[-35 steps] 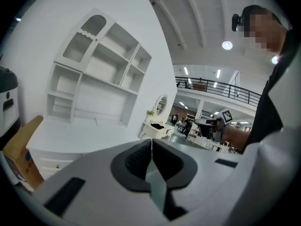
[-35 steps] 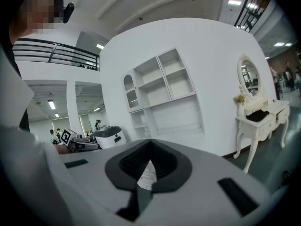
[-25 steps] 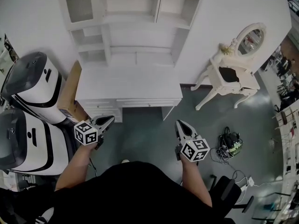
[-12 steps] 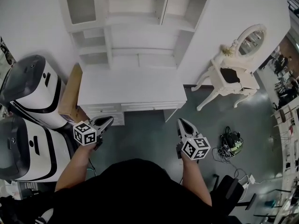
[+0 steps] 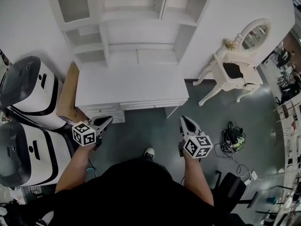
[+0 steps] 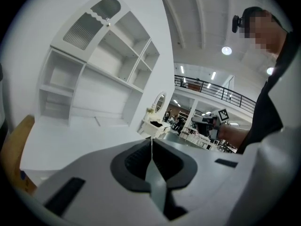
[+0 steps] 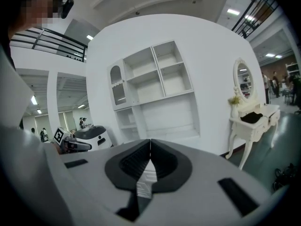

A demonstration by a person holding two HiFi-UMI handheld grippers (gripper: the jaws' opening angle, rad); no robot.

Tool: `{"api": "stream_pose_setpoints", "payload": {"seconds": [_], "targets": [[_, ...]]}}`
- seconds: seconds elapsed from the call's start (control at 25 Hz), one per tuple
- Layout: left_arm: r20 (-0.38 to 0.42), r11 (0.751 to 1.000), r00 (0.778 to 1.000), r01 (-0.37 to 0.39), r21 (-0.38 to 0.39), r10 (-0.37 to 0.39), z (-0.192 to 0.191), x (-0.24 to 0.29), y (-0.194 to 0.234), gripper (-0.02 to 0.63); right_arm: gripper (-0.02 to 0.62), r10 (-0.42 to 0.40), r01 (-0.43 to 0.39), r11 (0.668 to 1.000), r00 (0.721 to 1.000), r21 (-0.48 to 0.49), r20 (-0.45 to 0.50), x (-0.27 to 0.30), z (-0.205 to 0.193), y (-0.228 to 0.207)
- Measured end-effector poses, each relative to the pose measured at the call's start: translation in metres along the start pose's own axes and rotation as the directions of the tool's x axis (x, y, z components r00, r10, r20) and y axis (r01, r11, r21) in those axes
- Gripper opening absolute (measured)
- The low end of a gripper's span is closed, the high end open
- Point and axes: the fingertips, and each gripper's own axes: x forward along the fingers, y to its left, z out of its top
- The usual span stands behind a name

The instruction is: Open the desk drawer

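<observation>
Left forearm and right forearm are stretching forward; left gripper and right gripper are pointing slightly downward; fingers are pressing together, empty.

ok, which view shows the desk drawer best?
Head view: the drawer front shows whole under the desk top. Left gripper view shows only the desk top and shelves; in the right gripper view the right gripper mostly hides it.

Approach to desk.
Desk sits nearer and larger in head view; left gripper and right gripper edge toward its front; a shoe now shows between them.
</observation>
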Motion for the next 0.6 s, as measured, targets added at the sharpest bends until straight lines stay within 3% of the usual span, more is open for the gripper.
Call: {"api": "stream_pose_setpoints", "payload": {"seconds": [0.6], "targets": [[0.008,0.998,0.998,-0.07,0.007,0.07,0.041,0.084,0.026,0.014,0.005,0.069,-0.068,0.997,0.997,0.027,-0.022,0.083,0.02,-0.087]]}}
